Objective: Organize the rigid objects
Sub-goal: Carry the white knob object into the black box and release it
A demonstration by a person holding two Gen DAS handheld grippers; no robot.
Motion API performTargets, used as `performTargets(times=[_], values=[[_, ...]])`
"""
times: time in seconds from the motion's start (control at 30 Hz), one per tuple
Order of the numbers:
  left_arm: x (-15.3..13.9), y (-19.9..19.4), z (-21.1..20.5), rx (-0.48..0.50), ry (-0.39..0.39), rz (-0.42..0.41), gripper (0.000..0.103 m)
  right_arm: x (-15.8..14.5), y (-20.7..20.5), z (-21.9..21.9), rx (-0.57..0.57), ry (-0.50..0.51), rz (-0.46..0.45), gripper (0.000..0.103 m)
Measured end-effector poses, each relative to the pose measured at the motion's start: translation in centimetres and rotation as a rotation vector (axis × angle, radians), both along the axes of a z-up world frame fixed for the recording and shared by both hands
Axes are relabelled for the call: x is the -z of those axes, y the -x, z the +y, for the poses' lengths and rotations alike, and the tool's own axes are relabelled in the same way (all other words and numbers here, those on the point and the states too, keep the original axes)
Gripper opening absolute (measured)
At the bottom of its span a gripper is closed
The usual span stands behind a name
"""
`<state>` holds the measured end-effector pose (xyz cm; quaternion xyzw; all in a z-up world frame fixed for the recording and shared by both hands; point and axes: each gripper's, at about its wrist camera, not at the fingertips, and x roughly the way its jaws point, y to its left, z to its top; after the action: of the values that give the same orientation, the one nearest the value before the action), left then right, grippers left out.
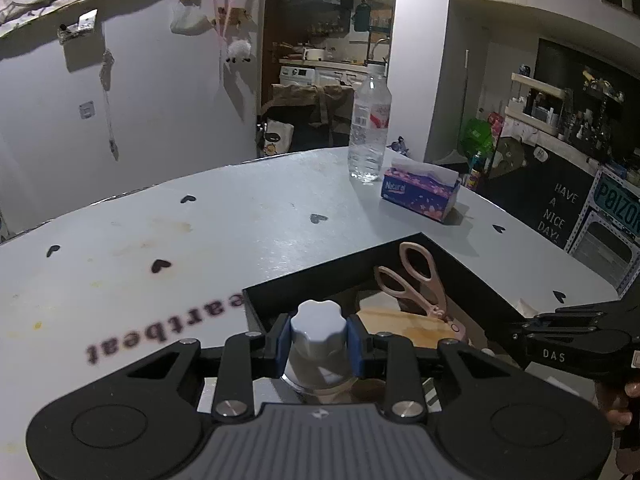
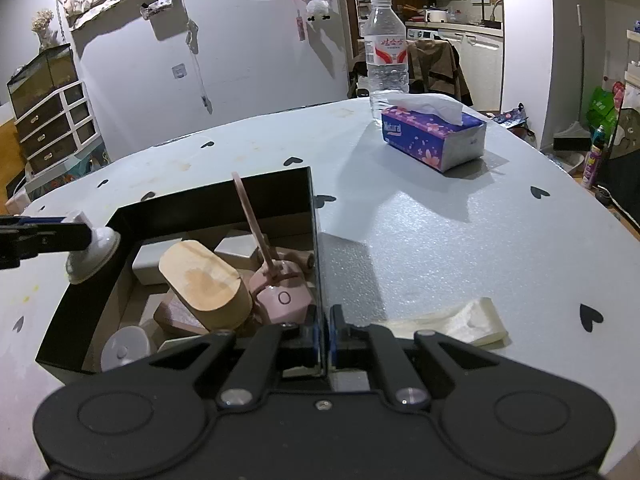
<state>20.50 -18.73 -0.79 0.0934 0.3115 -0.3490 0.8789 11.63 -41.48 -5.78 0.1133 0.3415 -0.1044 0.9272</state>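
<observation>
White ribbed-cap jar (image 1: 318,334) is pinched at the cap between the blue pads of the left gripper (image 1: 318,340); in the right wrist view the same jar (image 2: 94,250) hangs tilted at the box's left wall, over the rim, so it reads as being on its way into the box, not yet let go. Cap grip makes sense: the narrow ribbed part fits the jaw span, and the wider body hangs free below. Black box (image 2: 216,196) sits near the front of the table and already holds a wooden block (image 2: 208,280) leaning across the middle, pink scissors (image 1: 416,276) propped with the handles up against the far right corner, a pink case (image 2: 284,298) under them, and a small white round jar (image 2: 124,346) in the near left corner. Free room looks to be along the left side, which fits where the held jar is coming in. Right gripper (image 2: 323,336) is pressed together on the box's near right wall, thin edge between the pads, probably to steady the light box while the other side loads it. A person's hand (image 1: 624,396) shows behind that tool. Off the job: water bottle (image 2: 387,48) and tissue box (image 2: 434,136) at the far right of the table (image 2: 440,232), touching or nearly so, well apart from the box; a crumpled clear wrapper (image 2: 460,322) lies just right of the right gripper.
</observation>
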Motion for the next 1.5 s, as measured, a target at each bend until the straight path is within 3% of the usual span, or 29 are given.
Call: performTargets(times=[0.23, 0.3, 0.33, 1.13, 1.23, 1.3, 1.5], values=[[0.2, -0.3, -0.8, 0.011, -0.012, 0.014, 0.033, 0.0, 0.0, 0.0, -0.002, -0.004, -0.001, 0.006], [0.3, -0.2, -0.8, -0.008, -0.025, 0.009, 0.052, 0.0, 0.0, 0.0, -0.004, -0.004, -0.002, 0.006], [0.3, -0.1, -0.7, -0.011, -0.025, 0.007, 0.054, 0.0, 0.0, 0.0, -0.004, -0.004, -0.002, 0.006], [0.2, 1.2, -0.3, 0.015, -0.039, 0.032, 0.056, 0.1, 0.0, -0.1, -0.006, -0.005, -0.003, 0.006], [-0.1, 1.6, -0.1, 0.009, -0.028, 0.032, 0.068, 0.1, 0.0, -0.1, -0.005, -0.007, -0.004, 0.006], [-0.2, 1.9, 0.1, -0.002, -0.020, 0.034, 0.082, 0.1, 0.0, -0.1, -0.005, -0.006, -0.004, 0.006], [-0.7, 3.0, 1.1, -0.036, 0.001, 0.027, 0.099, 0.0, -0.1, -0.1, -0.008, 0.001, -0.001, 0.006]])
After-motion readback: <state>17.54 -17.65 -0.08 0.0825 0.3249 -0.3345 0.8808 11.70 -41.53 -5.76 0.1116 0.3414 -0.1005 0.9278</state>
